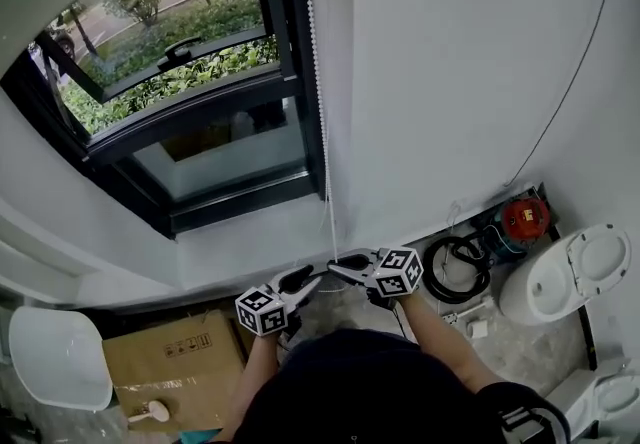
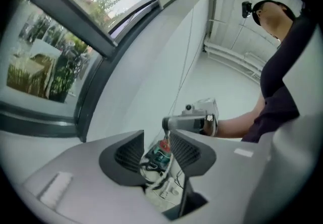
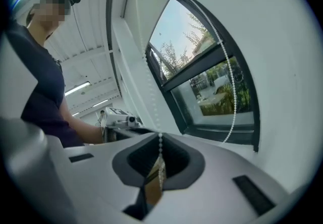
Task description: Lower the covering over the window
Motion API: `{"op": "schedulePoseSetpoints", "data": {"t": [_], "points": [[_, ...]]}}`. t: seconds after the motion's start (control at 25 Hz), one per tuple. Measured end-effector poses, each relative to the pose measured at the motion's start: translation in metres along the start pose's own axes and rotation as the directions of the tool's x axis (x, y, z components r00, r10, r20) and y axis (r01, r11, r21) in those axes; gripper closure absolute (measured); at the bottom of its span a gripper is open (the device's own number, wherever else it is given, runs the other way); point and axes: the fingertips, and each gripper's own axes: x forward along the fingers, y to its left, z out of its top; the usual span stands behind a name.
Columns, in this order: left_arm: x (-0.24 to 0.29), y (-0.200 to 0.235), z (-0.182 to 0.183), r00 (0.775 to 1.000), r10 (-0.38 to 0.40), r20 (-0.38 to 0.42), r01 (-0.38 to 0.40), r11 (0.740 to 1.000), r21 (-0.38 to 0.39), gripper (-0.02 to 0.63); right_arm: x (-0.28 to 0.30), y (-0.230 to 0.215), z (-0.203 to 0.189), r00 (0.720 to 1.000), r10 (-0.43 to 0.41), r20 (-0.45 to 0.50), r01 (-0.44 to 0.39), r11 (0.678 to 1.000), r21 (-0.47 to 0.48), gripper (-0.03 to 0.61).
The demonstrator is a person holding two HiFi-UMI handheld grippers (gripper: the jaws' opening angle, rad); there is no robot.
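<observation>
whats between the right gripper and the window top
The bead chain. The head view shows it hanging beside the window down to the right gripper; the right gripper view shows the jaws shut on it.

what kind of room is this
Probably a bathroom that is unfinished or being fitted out. A white toilet stands by the wall, coiled black cables and a cardboard box lie on the floor, and a bead chain hangs beside the dark-framed window.
</observation>
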Motion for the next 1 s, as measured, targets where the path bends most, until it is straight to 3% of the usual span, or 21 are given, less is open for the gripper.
{"op": "schedulePoseSetpoints", "data": {"t": [0.12, 0.28, 0.4, 0.56, 0.84, 1.0], "points": [[-0.005, -0.013, 0.051, 0.995, 0.018, 0.102, -0.029, 0.994, 0.104, 0.447, -0.002, 0.0, -0.002, 1.0, 0.022, 0.009, -0.021, 1.0, -0.009, 0.56], [-0.009, -0.045, 0.121, 0.969, -0.031, 0.243, -0.018, 0.981, 0.195, 0.436, -0.007, -0.001, -0.002, 0.999, 0.032, 0.023, -0.032, 0.999, -0.024, 0.561], [-0.007, -0.064, 0.16, 0.954, -0.077, 0.29, 0.005, 0.971, 0.241, 0.436, -0.006, 0.0, -0.001, 0.999, 0.043, 0.006, -0.043, 0.998, -0.042, 0.561], [0.003, -0.084, 0.178, 0.95, -0.129, 0.286, 0.053, 0.965, 0.257, 0.436, -0.01, 0.006, -0.007, 0.999, 0.046, 0.012, -0.045, 0.998, -0.036, 0.561], [0.043, -0.096, 0.183, 0.964, -0.198, 0.18, 0.155, 0.961, 0.229, 0.446, -0.015, 0.014, -0.009, 0.997, 0.067, 0.026, -0.066, 0.996, -0.053, 0.562], [0.049, -0.104, 0.187, 0.964, -0.209, 0.163, 0.166, 0.955, 0.247, 0.592, -0.015, 0.018, -0.009, 0.997, 0.074, 0.016, -0.073, 0.994, -0.085, 0.563]]}}
